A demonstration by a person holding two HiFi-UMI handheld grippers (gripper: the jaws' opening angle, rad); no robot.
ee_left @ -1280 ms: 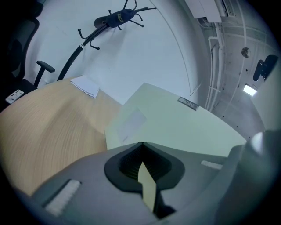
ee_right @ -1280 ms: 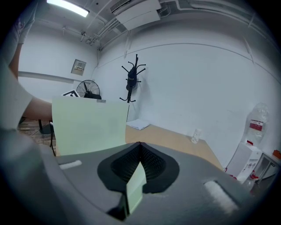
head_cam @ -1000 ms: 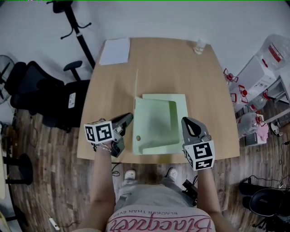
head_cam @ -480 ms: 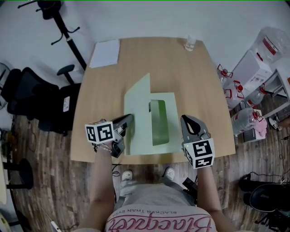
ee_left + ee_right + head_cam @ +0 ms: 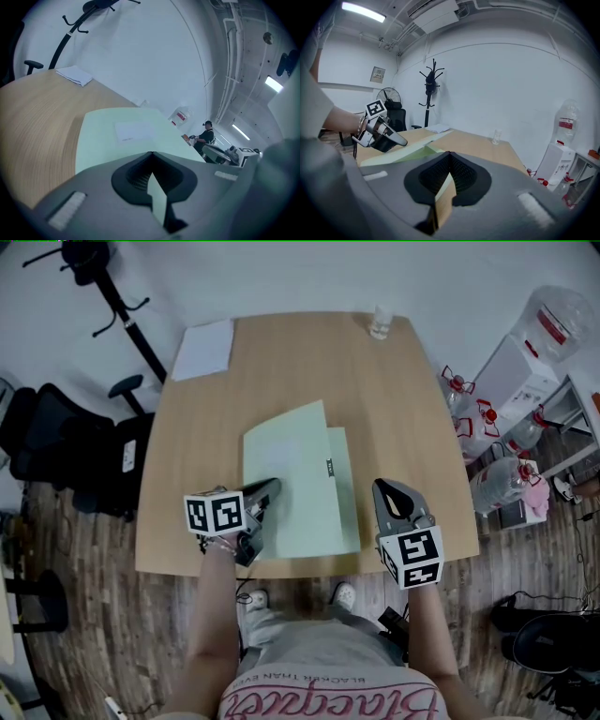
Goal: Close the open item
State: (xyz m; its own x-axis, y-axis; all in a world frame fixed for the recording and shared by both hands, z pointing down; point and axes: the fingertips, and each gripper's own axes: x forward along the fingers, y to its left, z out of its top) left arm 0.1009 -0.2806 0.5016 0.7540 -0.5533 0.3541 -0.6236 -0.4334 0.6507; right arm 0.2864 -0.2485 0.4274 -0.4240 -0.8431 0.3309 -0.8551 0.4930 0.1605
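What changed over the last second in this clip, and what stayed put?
The cover of the green folder swung from upright at the left edge over to the right and now lies nearly flat. Nothing was grasped or released. The left gripper, the right gripper and the white paper kept their places.

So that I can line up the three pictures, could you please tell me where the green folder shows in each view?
Head view: the green folder lies in the middle of the wooden table, towards its near edge.
Left gripper view: it fills the centre, directly ahead.
Right gripper view: it is a pale strip left of centre.
Shared landmark: the white paper stack at a far corner of the table.
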